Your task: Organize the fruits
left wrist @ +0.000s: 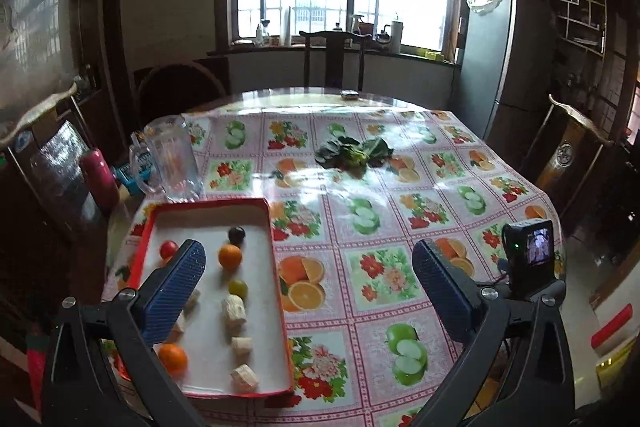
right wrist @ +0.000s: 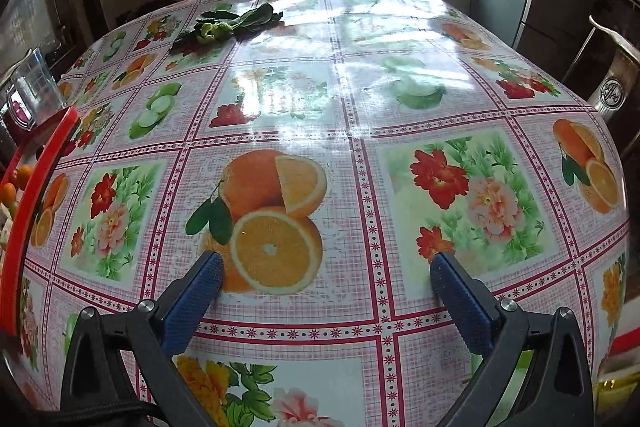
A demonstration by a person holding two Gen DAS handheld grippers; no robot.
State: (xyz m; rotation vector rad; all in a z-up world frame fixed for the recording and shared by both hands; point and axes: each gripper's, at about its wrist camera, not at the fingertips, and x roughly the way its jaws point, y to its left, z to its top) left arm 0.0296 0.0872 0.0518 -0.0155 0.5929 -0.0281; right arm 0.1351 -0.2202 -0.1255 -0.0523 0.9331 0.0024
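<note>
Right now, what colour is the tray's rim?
Red, around a white inside; the tray shows best in the left wrist view.

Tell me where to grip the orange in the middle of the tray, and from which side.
Grip the orange across its widest middle, coming straight down from above. It is round and sits apart from the dark fruit behind and the green fruit in front, so set the left tool fingers on its left and right sides, where the tray is bare.

Home dining room (fridge (left wrist: 486, 59), oilcloth table (left wrist: 400, 195))
</note>
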